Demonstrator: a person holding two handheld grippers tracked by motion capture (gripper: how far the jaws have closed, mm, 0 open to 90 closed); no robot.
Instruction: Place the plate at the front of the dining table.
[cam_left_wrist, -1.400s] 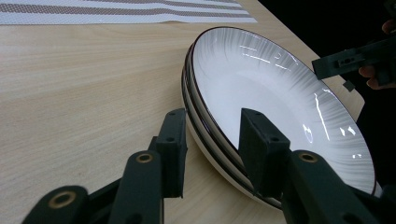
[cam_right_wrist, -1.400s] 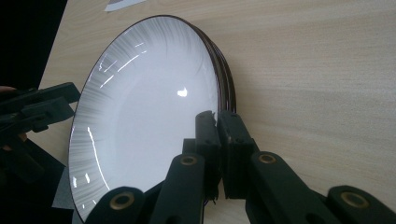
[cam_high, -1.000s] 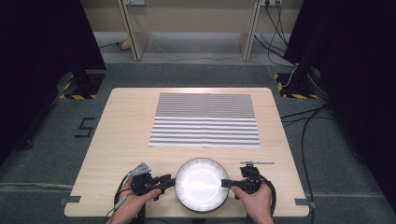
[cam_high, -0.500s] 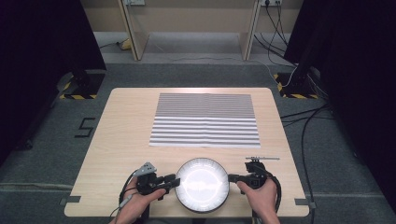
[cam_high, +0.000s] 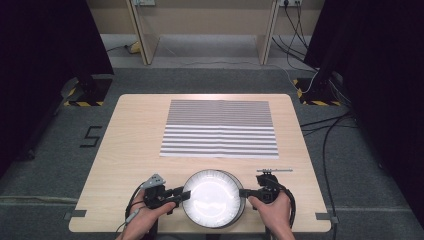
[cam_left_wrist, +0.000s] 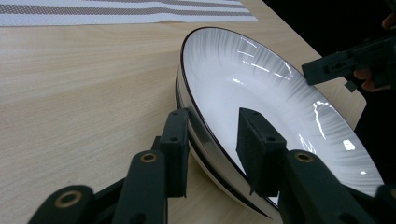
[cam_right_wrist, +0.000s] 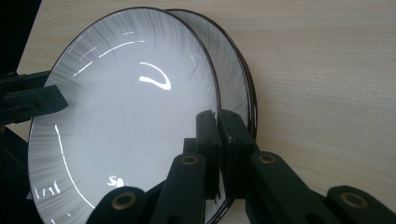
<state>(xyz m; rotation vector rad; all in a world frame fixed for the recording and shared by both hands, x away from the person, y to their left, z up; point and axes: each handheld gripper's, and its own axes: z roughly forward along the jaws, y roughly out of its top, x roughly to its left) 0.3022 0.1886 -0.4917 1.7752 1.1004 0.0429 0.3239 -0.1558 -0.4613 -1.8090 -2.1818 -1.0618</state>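
A stack of white plates (cam_high: 212, 197) with dark rims lies near the table's front edge, between my two grippers. My left gripper (cam_high: 182, 194) has its jaws astride the stack's left rim, one pad outside and one on the top plate's (cam_left_wrist: 252, 79) face; it (cam_left_wrist: 217, 140) is shut on the stacked rims. My right gripper (cam_high: 243, 192) pinches the opposite rim. In the right gripper view it (cam_right_wrist: 218, 121) is shut on the thin edge of the top plate (cam_right_wrist: 126, 116), which sits offset from the plate beneath (cam_right_wrist: 231, 60).
A grey-and-white striped mat (cam_high: 220, 127) lies flat across the far half of the wooden table (cam_high: 125, 150). Dark curtains, cables and floor stands surround the table. The table's front edge is just behind the plates.
My right hand has shifted slightly up the picture with its gripper on the rim. The left hand and the plates have stayed put.
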